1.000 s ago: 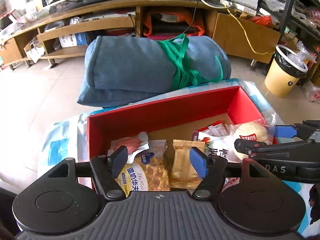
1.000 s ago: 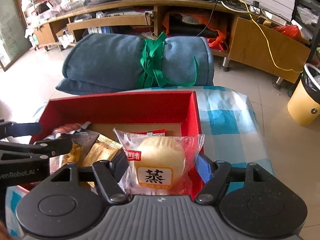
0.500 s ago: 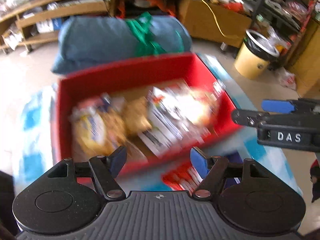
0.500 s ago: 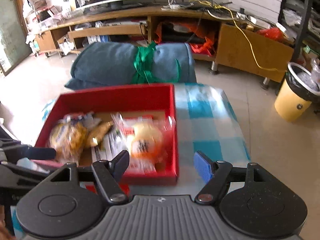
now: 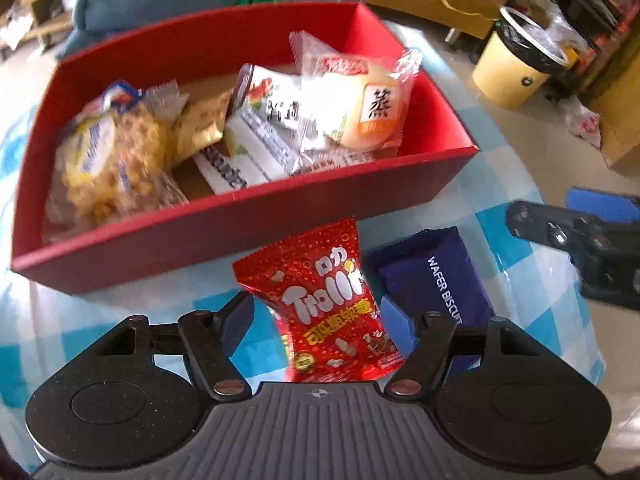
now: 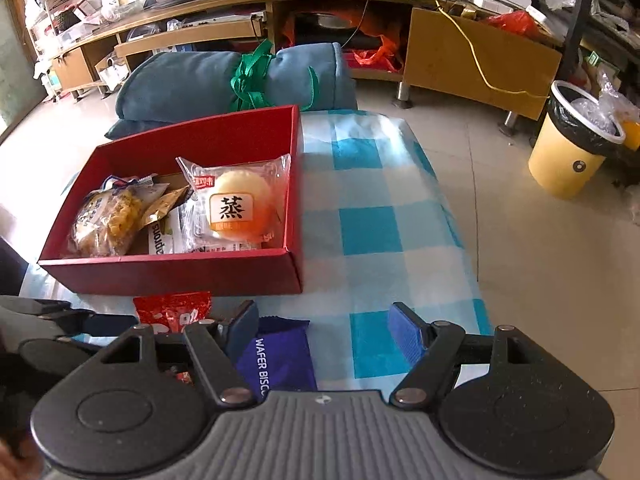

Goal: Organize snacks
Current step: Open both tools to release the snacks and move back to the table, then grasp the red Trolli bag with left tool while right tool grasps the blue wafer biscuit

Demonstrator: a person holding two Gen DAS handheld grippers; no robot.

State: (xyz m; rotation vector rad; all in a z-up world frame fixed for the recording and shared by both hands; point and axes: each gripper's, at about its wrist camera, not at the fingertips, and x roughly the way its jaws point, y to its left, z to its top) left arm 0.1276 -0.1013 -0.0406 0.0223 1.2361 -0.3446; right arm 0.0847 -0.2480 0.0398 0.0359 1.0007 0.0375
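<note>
A red box (image 5: 240, 216) (image 6: 172, 276) on the checked tablecloth holds a wrapped steamed bun (image 5: 360, 100) (image 6: 236, 204), a yellow puffed-snack bag (image 5: 112, 156) and other packets. In front of the box lie a red Trolli packet (image 5: 324, 300) (image 6: 172, 312) and a dark blue wafer biscuit packet (image 5: 432, 276) (image 6: 276, 360). My left gripper (image 5: 316, 320) points down over the Trolli packet, open, with the packet between its fingers and not pressed. My right gripper (image 6: 324, 330) stands open just right of the wafer packet, which lies by its left finger.
A blue rolled cushion tied with green ribbon (image 6: 240, 76) sits behind the box. The checked tablecloth (image 6: 372, 224) stretches right of the box to the table's edge. On the floor stand a yellow bin (image 6: 568, 160) and a wooden TV stand (image 6: 460, 52).
Both grippers have drawn back from over the box to the table's near side. The bun that was between the right fingers now lies in the box. The left gripper has tipped down over the Trolli packet.
</note>
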